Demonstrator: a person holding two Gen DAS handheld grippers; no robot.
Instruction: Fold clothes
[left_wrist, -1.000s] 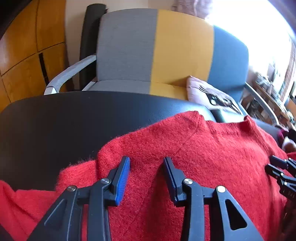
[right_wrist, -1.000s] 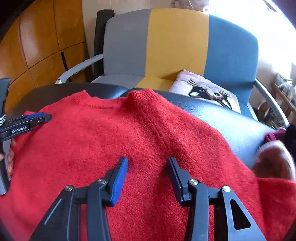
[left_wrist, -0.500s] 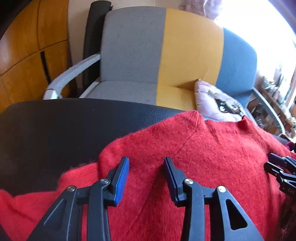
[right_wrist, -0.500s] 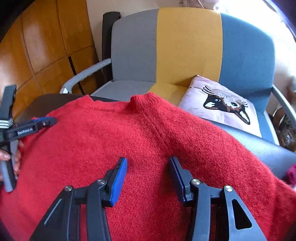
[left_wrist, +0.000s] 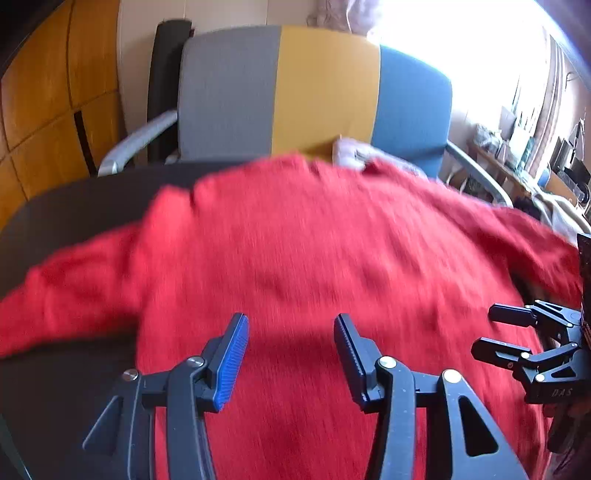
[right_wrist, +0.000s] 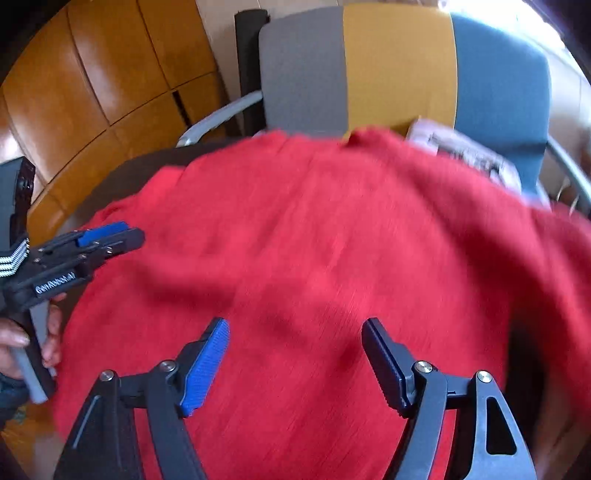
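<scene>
**A:** so where's the red sweater (left_wrist: 314, 258) sitting right now?

**B:** spread flat over the black table (left_wrist: 74, 221), collar end toward the grey/yellow/blue chair (left_wrist: 314, 88), one sleeve trailing off to the left in the left wrist view. Both views are pretty motion-blurred, so knit detail is mush.

**A:** and the grippers?

**B:** the left gripper (left_wrist: 291, 354) is angled down over the lower part of the sweater, jaws opening, nothing pinched; the pads stand clear of the fabric. The right gripper (right_wrist: 295, 358) has the same downward tilt and its jaws are opening even wider, also with only sweater beneath the gap, not gripped.

**A:** can you see the person at all?

**B:** just a hand (right_wrist: 22, 343) at the left edge of the right wrist view, wrapped round the left gripper's handle. Each gripper shows up at the side of the other's view, both alongside the sweater.
</scene>
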